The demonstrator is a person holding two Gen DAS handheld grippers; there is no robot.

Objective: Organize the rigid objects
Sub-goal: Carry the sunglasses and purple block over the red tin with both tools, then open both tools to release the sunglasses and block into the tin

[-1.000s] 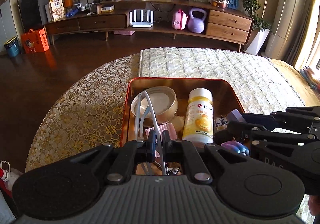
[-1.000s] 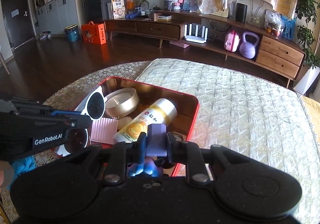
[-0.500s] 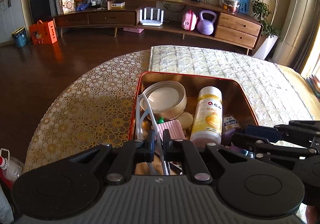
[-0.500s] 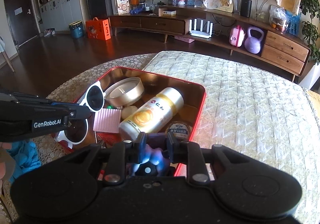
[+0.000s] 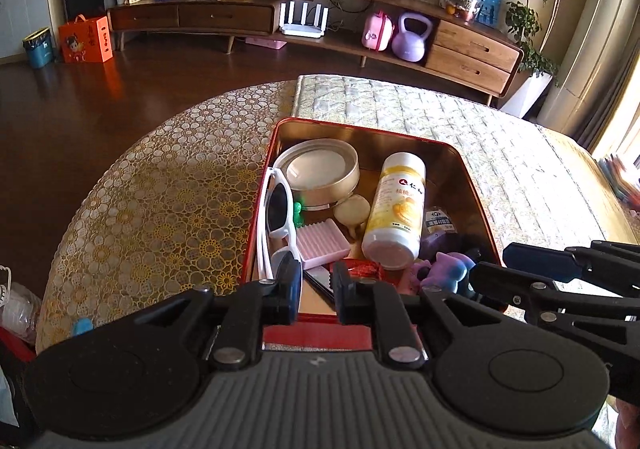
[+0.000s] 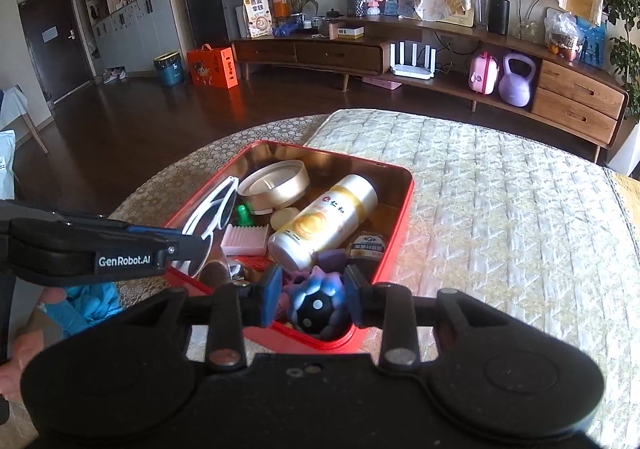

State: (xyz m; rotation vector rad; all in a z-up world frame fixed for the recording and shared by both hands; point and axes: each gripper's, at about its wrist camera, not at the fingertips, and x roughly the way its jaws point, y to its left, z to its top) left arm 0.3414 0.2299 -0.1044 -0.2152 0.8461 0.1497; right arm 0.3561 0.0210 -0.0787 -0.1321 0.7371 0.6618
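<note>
A red tin box (image 5: 476, 193) (image 6: 402, 217) on the table holds white sunglasses (image 5: 276, 209) (image 6: 212, 209), a round gold tin (image 5: 320, 173) (image 6: 276, 185), a yellow-and-white bottle (image 5: 398, 205) (image 6: 324, 221), a pink ridged block (image 5: 322, 243) (image 6: 246, 239) and a purple-blue toy (image 5: 448, 269) (image 6: 318, 301). My left gripper (image 5: 316, 291) is open at the box's near edge, with the sunglasses lying free by its left fingertip. My right gripper (image 6: 312, 299) is open, its fingers on either side of the toy lying in the box's near corner.
The table carries a gold patterned cloth (image 5: 160, 185) on the left and a quilted pad (image 6: 500, 209) on the right. A blue item (image 6: 92, 301) lies by the table's near left edge. A long wooden sideboard (image 5: 320, 21) stands across the room.
The left gripper opened and let go of the sunglasses, which now lie along the box's left wall. The right gripper opened and released the purple-blue toy in the box. Both pulled back slightly.
</note>
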